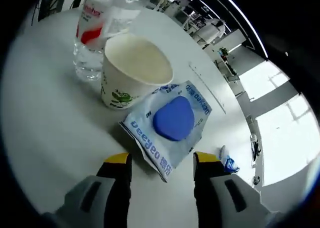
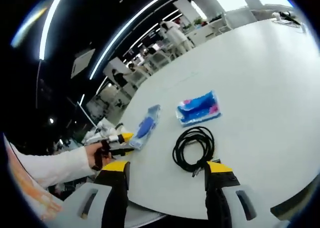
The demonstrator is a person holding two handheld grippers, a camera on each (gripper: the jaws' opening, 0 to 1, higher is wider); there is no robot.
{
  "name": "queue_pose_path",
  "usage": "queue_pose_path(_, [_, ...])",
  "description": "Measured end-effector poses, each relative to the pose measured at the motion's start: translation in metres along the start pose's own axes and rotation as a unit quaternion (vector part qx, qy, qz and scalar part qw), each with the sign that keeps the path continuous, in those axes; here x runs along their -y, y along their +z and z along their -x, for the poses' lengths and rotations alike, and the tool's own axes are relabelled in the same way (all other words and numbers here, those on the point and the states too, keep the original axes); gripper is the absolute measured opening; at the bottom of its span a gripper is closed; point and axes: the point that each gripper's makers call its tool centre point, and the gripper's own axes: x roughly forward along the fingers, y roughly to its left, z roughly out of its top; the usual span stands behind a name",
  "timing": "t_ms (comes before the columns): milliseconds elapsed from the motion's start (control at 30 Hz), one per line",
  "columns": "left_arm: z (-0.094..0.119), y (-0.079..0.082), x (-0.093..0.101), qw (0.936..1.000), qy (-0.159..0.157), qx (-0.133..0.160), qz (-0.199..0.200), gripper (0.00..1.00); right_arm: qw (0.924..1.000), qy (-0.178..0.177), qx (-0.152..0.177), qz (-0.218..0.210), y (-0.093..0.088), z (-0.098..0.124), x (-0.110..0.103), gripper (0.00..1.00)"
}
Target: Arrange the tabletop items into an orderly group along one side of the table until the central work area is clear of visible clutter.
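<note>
Close in front of my left gripper [image 1: 162, 163] lies a white and blue wipes packet [image 1: 170, 120] with a round blue lid. Its near corner reaches in between the open jaws. A paper cup [image 1: 135, 70] stands just behind the packet, and a clear water bottle [image 1: 92, 33] with a red and white label stands behind the cup. My right gripper [image 2: 167, 170] hangs open above the table, with a coiled black cable [image 2: 194, 147] just ahead of it. Beyond the cable lies a blue and pink packet [image 2: 198, 108]. The left gripper [image 2: 127, 143] sits at the wipes packet [image 2: 146, 125].
The round white table [image 2: 260, 78] stretches far to the right in the right gripper view. A person's hand [image 2: 95, 155] in a white sleeve holds the left gripper. A small blue object [image 1: 230, 163] lies near the table edge. Office desks and people stand in the background.
</note>
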Motion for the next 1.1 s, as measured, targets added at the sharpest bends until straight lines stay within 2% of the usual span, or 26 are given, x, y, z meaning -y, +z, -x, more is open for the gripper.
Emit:
queue_pose_path(100, [-0.003, 0.001, -0.001, 1.0, 0.002, 0.003, -0.001, 0.37, 1.0, -0.002, 0.002, -0.002, 0.0, 0.001, 0.0, 0.61])
queue_pose_path(200, [-0.007, 0.001, -0.008, 0.9999, 0.015, 0.004, -0.001, 0.23, 1.0, -0.001, 0.002, -0.001, 0.0, 0.0, -0.001, 0.61])
queue_pose_path(300, [-0.011, -0.013, -0.012, 0.9993, 0.014, -0.029, 0.02, 0.06, 1.0, -0.001, 0.0, 0.0, -0.001, -0.002, -0.003, 0.61])
queue_pose_path(467, [-0.008, -0.013, -0.007, 0.9971, -0.008, -0.02, 0.073, 0.0, 1.0, 0.001, -0.006, -0.002, -0.006, -0.007, -0.004, 0.61])
queue_pose_path(600, [0.001, -0.014, -0.008, 0.996, -0.02, -0.018, 0.085, 0.0, 0.9999, 0.008, -0.013, -0.003, -0.012, -0.015, -0.008, 0.6])
queue_pose_path(733, [0.014, -0.021, -0.008, 0.9944, -0.043, -0.026, 0.093, 0.0, 0.9991, 0.03, -0.023, -0.016, -0.02, -0.03, -0.022, 0.59])
queue_pose_path(833, [0.025, -0.027, -0.005, 0.992, -0.065, -0.032, 0.103, 0.0, 0.9977, 0.051, -0.035, -0.027, -0.028, -0.045, -0.037, 0.59])
queue_pose_path(900, [0.033, -0.028, -0.002, 0.9906, -0.08, -0.031, 0.107, 0.0, 0.995, 0.075, -0.041, -0.052, -0.034, -0.057, -0.052, 0.59])
queue_pose_path(1000, [0.045, -0.03, 0.005, 0.985, -0.112, -0.031, 0.128, 0.0, 0.9879, 0.111, -0.053, -0.095, -0.043, -0.075, -0.077, 0.6])
queue_pose_path(1033, [0.05, -0.033, 0.009, 0.9828, -0.125, -0.034, 0.132, 0.0, 0.985, 0.127, -0.071, -0.092, -0.051, -0.083, -0.091, 0.6])
queue_pose_path(1100, [0.061, -0.038, 0.014, 0.9812, -0.139, -0.036, 0.129, 0.0, 0.9783, 0.164, -0.116, -0.051, -0.069, -0.095, -0.115, 0.61])
